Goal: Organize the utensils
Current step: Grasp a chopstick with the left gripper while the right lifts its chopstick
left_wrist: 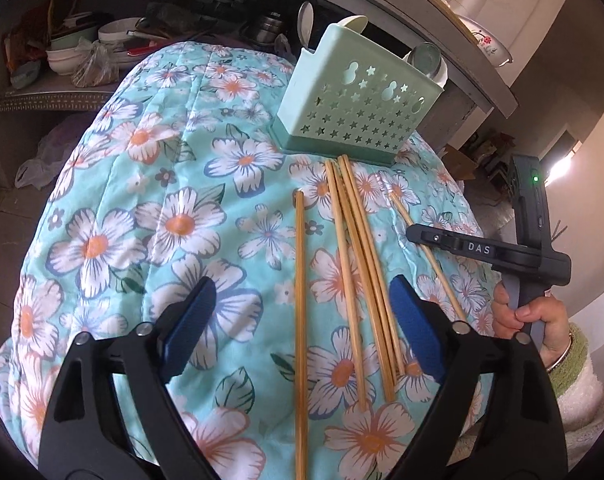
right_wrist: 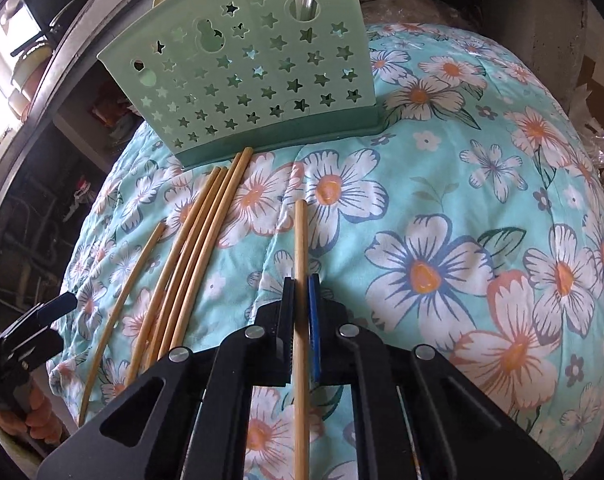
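Chopsticks (left_wrist: 357, 280): six bamboo ones, all flat on the floral quilt (left_wrist: 142, 220) that covers the surface, pointing toward the green holder (left_wrist: 357, 100).

Left wrist view, left to right:
- left hand-held gripper (left_wrist: 302, 284) spread wide, blue pads (left_wrist: 190, 320) gripping nothing
- lone stick (left_wrist: 300, 380) runs straight through that gap, touching neither pad
- bunch of four (left_wrist: 353, 240) side by side, far tips right at the holder's base
- sixth stick (left_wrist: 425, 240) at the right, apart from the bunch, passing under the right hand-held gripper (left_wrist: 441, 238)
- person's hand (left_wrist: 533, 320) wraps the handle of that gripper

Holder stands upright at the far end of the quilt, with star cut-outs in its wall. Spoons (left_wrist: 305, 20) stick up out of it.

Right wrist view, left to right:
- part of the other gripper body at the left edge, its fingers out of view
- lone stick (right_wrist: 122, 300)
- bunch of four (right_wrist: 198, 240)
- right hand-held gripper (right_wrist: 300, 284) clamped narrow on the sixth stick (right_wrist: 300, 232); grip sits partway along the shaft, tip pointing at the holder (right_wrist: 254, 72) and short of it

Cannot tell whether the clamped stick is off the quilt or lying on it.
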`<state>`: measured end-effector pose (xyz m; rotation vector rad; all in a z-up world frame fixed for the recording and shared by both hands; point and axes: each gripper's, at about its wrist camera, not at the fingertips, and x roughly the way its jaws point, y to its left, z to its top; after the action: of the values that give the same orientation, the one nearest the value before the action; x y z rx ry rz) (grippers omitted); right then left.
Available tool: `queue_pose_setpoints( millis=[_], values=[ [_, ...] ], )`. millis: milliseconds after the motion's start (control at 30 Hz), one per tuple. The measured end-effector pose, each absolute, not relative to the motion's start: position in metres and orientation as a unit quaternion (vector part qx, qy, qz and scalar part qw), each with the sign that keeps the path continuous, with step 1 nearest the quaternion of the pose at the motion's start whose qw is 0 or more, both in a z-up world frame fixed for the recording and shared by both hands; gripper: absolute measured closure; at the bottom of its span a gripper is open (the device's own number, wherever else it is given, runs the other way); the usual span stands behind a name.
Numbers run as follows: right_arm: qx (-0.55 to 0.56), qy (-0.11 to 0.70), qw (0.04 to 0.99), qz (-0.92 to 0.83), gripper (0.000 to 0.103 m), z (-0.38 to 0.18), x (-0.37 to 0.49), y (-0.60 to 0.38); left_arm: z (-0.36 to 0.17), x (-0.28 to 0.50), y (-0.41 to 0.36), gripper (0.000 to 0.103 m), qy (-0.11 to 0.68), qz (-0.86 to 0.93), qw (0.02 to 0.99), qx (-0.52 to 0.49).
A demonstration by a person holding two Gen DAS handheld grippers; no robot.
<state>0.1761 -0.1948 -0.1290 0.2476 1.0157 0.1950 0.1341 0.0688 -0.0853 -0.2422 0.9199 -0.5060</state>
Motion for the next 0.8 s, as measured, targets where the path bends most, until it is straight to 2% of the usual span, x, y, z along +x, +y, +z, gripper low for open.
queue_pose_setpoints(
  millis=[133, 367, 633, 800],
  values=[
    [0.129, 0.485, 0.86, 0.097, 0.096, -0.129, 0.169, -0.2, -0.085, 0.157, 0.057, 0.04, 0.455, -0.248, 0.85, -0.091],
    [0.132, 0.489, 0.856, 0.106, 0.096, -0.129, 0.167, -0.204, -0.09, 0.193, 0.033, 0.061, 0.491, -0.262, 0.829, -0.058],
    [0.118, 0.504, 0.848, 0.116, 0.095, -0.126, 0.174, -0.203, -0.101, 0.219, 0.009, 0.076, 0.514, -0.254, 0.819, 0.016],
    [0.091, 0.505, 0.85, 0.12, 0.095, -0.118, 0.187, -0.201, -0.107, 0.229, 0.004, 0.083, 0.527, -0.256, 0.81, 0.029]
  ],
)
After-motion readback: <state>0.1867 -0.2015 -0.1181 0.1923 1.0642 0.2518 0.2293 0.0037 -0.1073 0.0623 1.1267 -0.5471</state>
